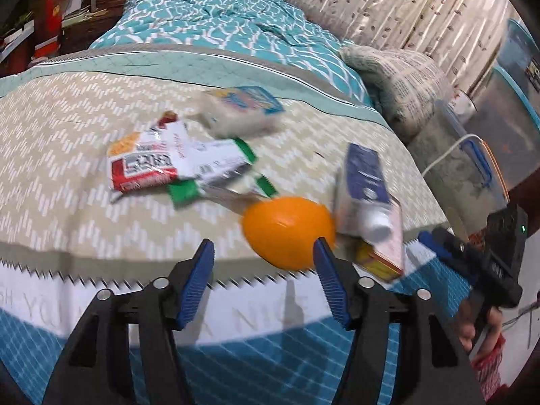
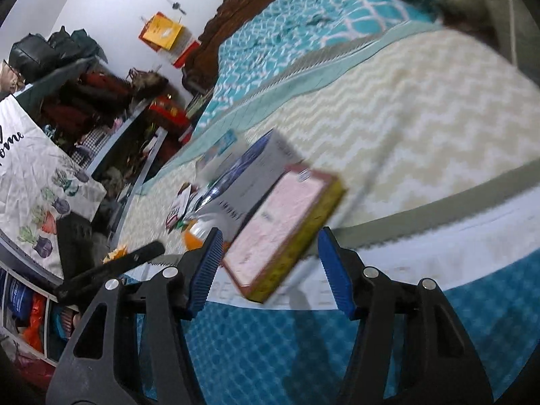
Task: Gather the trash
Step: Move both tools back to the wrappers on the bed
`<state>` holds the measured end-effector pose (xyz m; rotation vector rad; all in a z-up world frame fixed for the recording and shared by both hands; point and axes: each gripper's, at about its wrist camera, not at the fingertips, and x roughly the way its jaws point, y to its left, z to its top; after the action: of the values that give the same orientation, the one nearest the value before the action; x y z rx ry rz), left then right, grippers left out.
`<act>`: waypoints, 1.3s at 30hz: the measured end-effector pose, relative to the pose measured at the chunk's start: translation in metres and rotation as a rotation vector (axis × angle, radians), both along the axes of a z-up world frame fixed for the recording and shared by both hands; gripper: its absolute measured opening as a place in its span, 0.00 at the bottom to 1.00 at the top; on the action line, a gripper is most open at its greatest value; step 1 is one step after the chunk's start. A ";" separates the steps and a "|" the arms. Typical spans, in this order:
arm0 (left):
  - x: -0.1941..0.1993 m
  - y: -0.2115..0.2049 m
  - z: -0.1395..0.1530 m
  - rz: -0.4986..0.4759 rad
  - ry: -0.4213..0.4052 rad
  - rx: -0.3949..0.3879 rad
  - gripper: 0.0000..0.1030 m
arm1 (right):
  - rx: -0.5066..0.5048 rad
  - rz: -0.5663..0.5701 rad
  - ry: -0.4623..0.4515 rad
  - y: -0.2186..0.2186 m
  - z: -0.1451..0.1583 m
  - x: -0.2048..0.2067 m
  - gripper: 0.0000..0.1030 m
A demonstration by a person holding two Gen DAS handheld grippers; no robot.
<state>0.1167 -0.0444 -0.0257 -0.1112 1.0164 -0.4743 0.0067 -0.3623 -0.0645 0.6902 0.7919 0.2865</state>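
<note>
Trash lies on the bed's zigzag blanket (image 1: 50, 155). An orange plastic egg shape (image 1: 287, 231) sits at the near edge, just beyond my open left gripper (image 1: 263, 273), nearer its right finger. Beside it are a blue-and-white carton (image 1: 366, 185), a pink-and-yellow box (image 1: 384, 260), a red-and-white wrapper (image 1: 145, 162), a green-and-white wrapper (image 1: 219, 172) and a white-and-blue pack (image 1: 243, 108). My right gripper (image 2: 270, 266) is open, its fingers on either side of the pink-and-yellow box's (image 2: 287, 229) near corner, not touching. It shows at the left wrist view's right edge (image 1: 472, 263).
A teal patterned quilt (image 1: 219, 17) covers the far bed. A newsprint pillow (image 1: 401, 77) and curtains (image 1: 388, 3) are on the right. Plastic bins (image 1: 479, 155) stand beside the bed. Cluttered shelves (image 2: 84, 101) and a printed cloth (image 2: 30, 175) are to the left.
</note>
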 end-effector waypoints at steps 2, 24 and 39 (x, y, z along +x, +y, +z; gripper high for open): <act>0.009 0.006 0.001 0.026 -0.010 0.020 0.57 | -0.009 0.012 -0.006 0.012 0.003 0.000 0.54; 0.073 0.068 -0.018 0.176 0.011 0.046 0.04 | -0.770 0.559 -0.021 0.229 0.027 0.121 0.63; -0.025 0.153 -0.007 0.329 0.023 -0.038 0.03 | -0.661 0.657 -0.140 0.243 0.039 0.041 0.13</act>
<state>0.0921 0.1089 -0.0328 -0.3130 0.9895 -0.1923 0.0476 -0.1192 -0.0259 -0.2283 0.8966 0.6203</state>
